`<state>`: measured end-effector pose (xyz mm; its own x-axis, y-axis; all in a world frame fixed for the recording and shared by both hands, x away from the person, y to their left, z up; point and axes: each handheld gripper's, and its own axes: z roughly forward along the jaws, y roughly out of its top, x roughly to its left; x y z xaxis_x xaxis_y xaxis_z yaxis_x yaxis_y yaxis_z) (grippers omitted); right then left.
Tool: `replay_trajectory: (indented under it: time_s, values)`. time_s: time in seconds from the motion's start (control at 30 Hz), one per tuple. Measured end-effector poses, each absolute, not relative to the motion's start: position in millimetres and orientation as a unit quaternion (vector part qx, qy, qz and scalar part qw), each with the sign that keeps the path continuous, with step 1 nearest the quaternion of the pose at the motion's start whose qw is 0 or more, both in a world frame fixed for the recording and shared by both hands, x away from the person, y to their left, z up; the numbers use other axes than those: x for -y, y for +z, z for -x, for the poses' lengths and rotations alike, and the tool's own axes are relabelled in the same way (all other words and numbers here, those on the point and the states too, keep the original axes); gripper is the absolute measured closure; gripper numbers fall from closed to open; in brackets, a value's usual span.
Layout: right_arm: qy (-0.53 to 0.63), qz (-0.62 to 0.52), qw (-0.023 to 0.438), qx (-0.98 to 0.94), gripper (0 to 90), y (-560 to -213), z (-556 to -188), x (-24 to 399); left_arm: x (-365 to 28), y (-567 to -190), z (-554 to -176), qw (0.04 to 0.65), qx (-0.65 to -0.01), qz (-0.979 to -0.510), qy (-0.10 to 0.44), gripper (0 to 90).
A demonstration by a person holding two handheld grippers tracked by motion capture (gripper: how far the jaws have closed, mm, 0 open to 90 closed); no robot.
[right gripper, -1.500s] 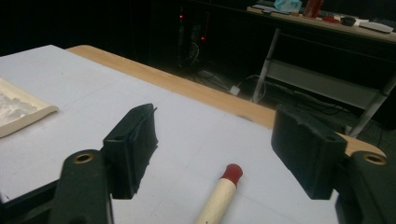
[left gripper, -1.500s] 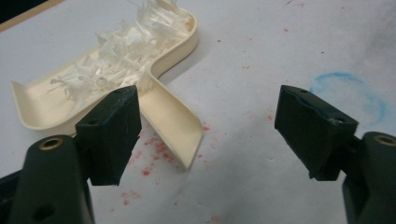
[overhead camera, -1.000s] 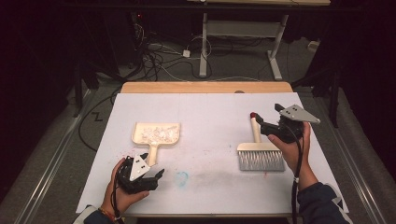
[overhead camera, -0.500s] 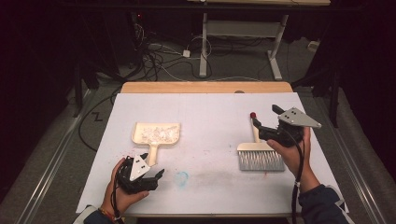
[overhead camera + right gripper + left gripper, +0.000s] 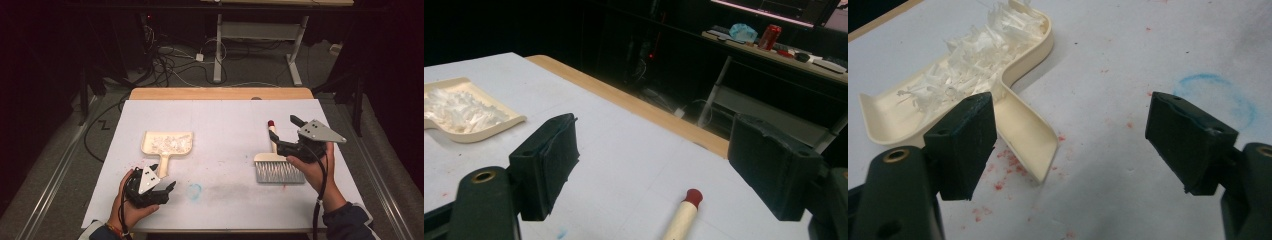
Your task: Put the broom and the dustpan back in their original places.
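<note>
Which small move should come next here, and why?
Probably ease the left tongs forward to close on the dustpan handle: they are open, the handle lies just ahead, and the white shreds already sit inside.

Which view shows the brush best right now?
The high view: the whole brush lies flat beside the right claw, bristles and handle visible. The right gripper view catches just its red-tipped handle end.

Glossy cream plastic dustpan [image 5: 1023, 120], matt white table cover [image 5: 225, 130], seemingly wooden brush handle [image 5: 681, 217]
</note>
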<state>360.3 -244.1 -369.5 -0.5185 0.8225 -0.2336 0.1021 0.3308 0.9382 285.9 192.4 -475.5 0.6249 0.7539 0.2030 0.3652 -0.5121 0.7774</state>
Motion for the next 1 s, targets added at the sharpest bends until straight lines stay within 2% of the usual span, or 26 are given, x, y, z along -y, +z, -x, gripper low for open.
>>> replay_trajectory:
  time_s: [1.0]
  values:
    - [0.471,-0.282,0.374,-0.747,20.5,-368,-318,253,-192,-475,-285,0.354,-0.327,-0.829,0.283,17.1]
